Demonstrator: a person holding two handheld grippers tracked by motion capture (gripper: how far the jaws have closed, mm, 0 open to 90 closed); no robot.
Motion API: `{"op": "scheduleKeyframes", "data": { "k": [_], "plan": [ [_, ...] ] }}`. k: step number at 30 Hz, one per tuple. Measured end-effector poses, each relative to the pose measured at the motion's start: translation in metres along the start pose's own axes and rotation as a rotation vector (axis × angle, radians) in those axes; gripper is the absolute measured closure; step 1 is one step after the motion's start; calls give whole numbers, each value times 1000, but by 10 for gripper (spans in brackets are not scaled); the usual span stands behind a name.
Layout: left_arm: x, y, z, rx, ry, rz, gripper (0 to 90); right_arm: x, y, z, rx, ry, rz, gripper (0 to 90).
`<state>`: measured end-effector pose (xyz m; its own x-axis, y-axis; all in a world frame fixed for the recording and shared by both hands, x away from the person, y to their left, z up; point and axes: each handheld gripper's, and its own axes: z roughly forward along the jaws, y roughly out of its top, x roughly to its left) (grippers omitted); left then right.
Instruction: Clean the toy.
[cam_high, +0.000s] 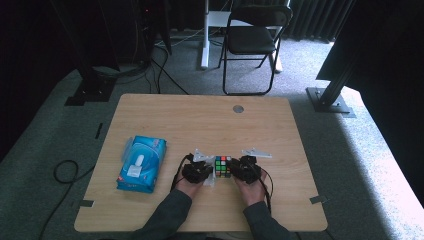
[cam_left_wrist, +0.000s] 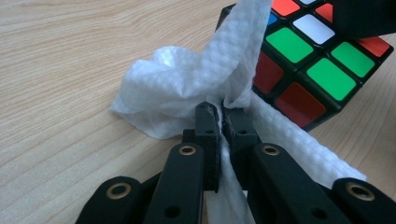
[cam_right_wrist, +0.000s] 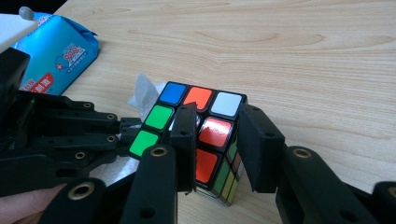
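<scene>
Puzzle cube (cam_high: 223, 166) sitting on table (cam_high: 200, 120) near front edge, between my grippers. Right gripper (cam_right_wrist: 217, 140) clamping cube's corner, steadying. Left gripper (cam_left_wrist: 220, 116) pinching white wipe (cam_left_wrist: 187, 88), pressing against cube's left side. Blue wipe pack (cam_high: 142, 162) lying farther left.

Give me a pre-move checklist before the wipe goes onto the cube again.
1. Left tool shut on the white wipe: ok.
2. Right tool clamped on the puzzle cube: ok.
3. Cube resting on the table: cannot tell.
4. Wipe against the cube's side: ok, it lies along the cube's edge.
5. Wipe pack out of the way: ok, well off to the left.
</scene>
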<state>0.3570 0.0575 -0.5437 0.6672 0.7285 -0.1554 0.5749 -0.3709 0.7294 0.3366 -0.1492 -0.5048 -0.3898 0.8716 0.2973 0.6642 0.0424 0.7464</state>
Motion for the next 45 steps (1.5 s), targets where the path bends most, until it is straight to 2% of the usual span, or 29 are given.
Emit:
{"op": "scheduleKeyframes", "data": {
  "k": [10, 16, 20, 25, 31, 45],
  "plan": [
    [3, -1, -4, -12, -8, -19, 864, 0, 0, 0, 0, 4, 3, 682],
    [2, 3, -21, -56, -12, -16, 864, -1, 0, 0, 1, 6, 5, 682],
    [-1, 6, -33, -94, -34, -22, 864, -1, 0, 0, 0, 5, 5, 682],
    [-8, 9, -41, -118, -49, 3, 864, -1, 0, 0, 0, 6, 6, 682],
    [-14, 10, -38, -102, -58, 17, 865, -1, 0, 0, 1, 6, 6, 682],
    [-11, -5, -17, -22, -20, 14, 865, -1, 0, 0, 1, 7, 5, 682]
  ]
}}
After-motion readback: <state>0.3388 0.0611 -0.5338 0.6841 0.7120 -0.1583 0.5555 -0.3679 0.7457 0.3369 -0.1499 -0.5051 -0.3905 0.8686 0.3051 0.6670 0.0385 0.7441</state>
